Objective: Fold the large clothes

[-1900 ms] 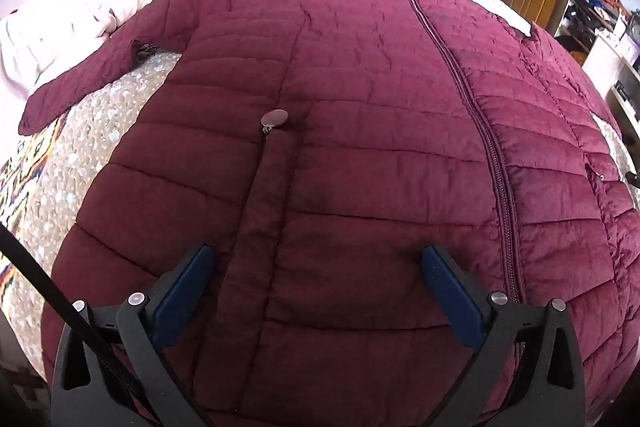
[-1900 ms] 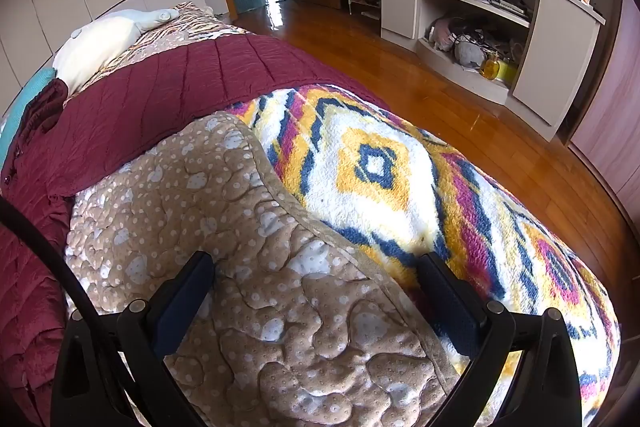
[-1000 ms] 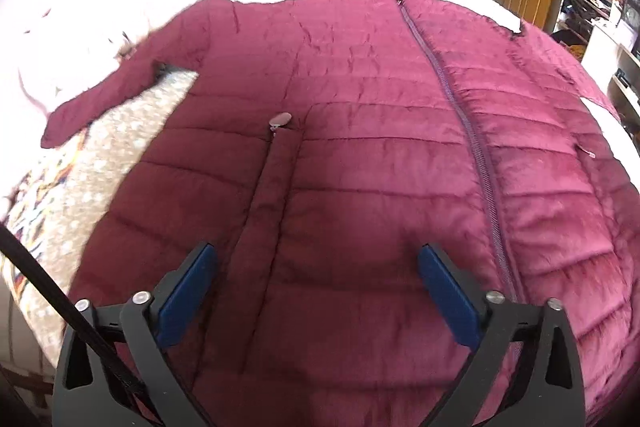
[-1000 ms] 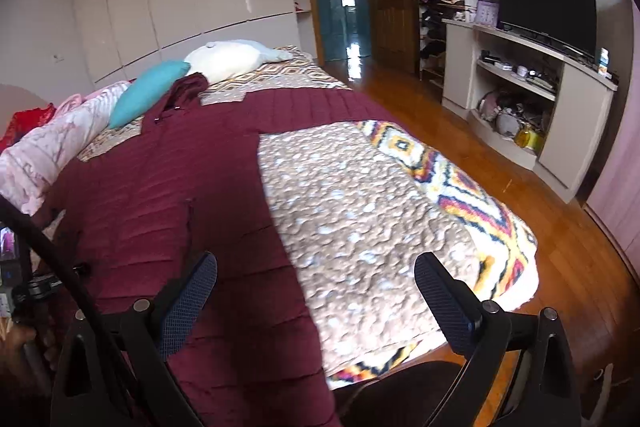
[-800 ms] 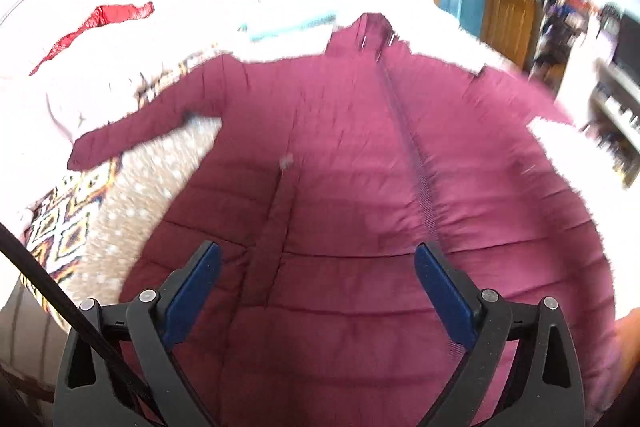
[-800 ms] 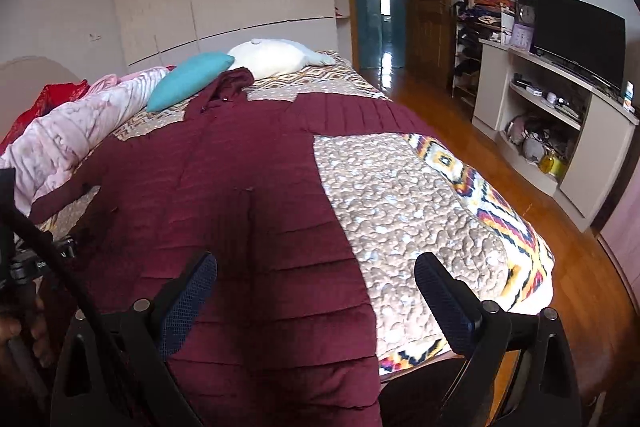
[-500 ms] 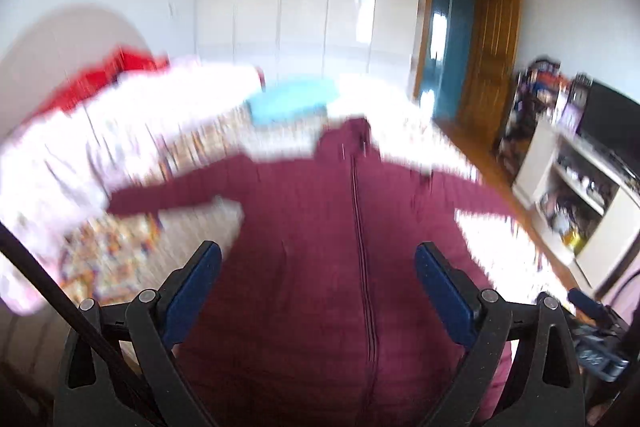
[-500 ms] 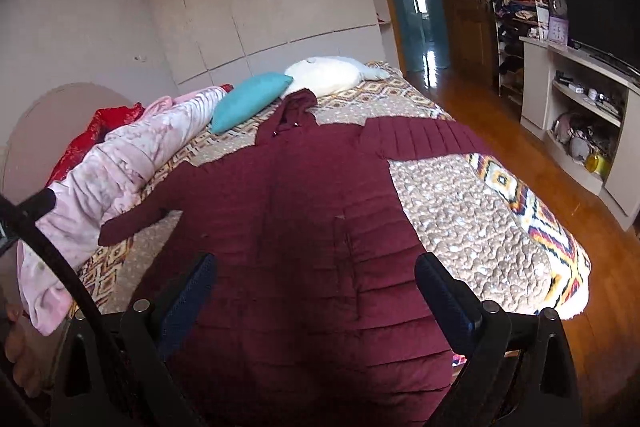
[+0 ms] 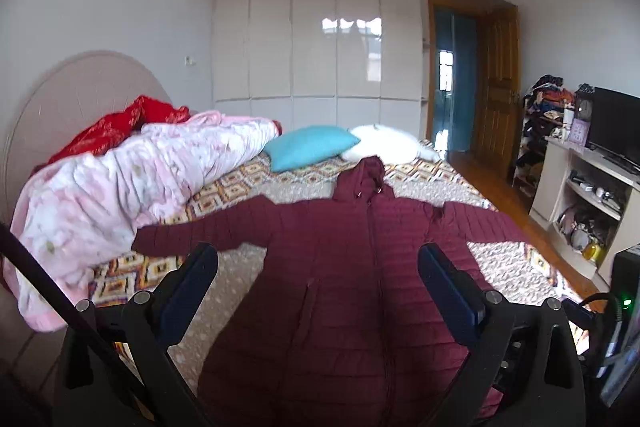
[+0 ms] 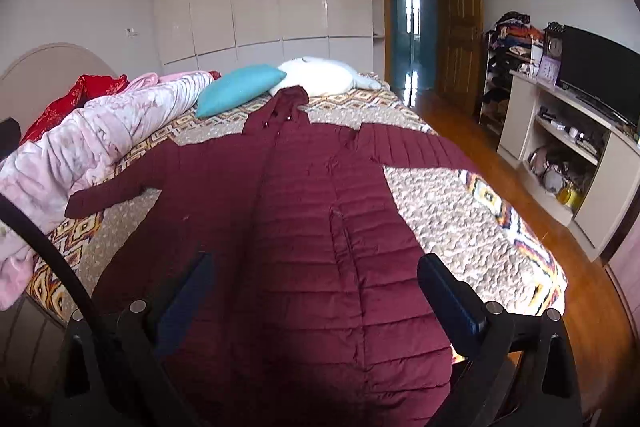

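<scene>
Left wrist view: left gripper (image 9: 318,269) with fingers (image 9: 192,281) spread wide, nothing between them, held above the foot of the bed (image 9: 240,187).
Right wrist view: right gripper (image 10: 316,285) fingers (image 10: 448,293) just as wide apart and empty — also up off the coat.
Coat: maroon quilted coat (image 9: 340,267) lies flat, zipped front up, straight ahead of and below both pairs of fingers; hood points away, toward the far end.
Sleeves: spread out to either side — one past the left finger, one beyond the right.
Bedding: pink quilt (image 9: 120,187) bunched off to the left, teal pillow (image 9: 308,147) and white pillow (image 9: 384,143) beyond the hood.
</scene>
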### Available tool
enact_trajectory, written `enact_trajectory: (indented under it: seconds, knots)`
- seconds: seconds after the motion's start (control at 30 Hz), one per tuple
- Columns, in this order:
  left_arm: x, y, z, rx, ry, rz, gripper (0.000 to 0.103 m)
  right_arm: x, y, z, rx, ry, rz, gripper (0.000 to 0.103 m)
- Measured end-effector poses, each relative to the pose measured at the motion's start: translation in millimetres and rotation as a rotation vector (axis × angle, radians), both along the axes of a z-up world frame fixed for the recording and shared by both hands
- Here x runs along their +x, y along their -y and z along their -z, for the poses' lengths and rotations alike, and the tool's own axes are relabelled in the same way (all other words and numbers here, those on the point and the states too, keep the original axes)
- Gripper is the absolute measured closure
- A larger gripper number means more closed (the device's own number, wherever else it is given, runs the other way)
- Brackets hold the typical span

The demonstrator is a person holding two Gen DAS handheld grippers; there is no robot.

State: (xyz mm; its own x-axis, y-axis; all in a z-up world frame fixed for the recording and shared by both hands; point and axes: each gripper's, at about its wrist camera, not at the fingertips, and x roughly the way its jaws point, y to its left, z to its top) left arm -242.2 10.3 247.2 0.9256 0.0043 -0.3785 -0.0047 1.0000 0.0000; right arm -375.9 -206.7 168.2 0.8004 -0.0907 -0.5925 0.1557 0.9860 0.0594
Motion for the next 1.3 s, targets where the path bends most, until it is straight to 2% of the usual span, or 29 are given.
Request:
enact_trajectory:
  seconds: [0.13, 0.27, 0.6, 0.9, 1.3]
  knots:
    - [7, 0, 48, -0.022, -0.098, 0.001, 0.003, -3, -5, 14, -0.068, 0.002, 0.040, 0.000]
    - [2, 11, 69, -0.008, -0.121, 0.004, 0.003, -4, -7, 18, -0.087, 0.015, 0.052, 0.000]
    - [-11, 5, 62, -0.100, -0.015, 0.017, 0.003, -2, -14, 23, -0.136, 0.016, 0.042, 0.000]
    - [0, 9, 74, -0.088, -0.130, 0.054, 0.003, 1, -15, 27, -0.136, 0.005, 0.041, 0.000]
    - [-6, 23, 76, -0.006, -0.114, 0.061, 0.003, 5, -16, 33, -0.130, -0.016, 0.039, 0.000]
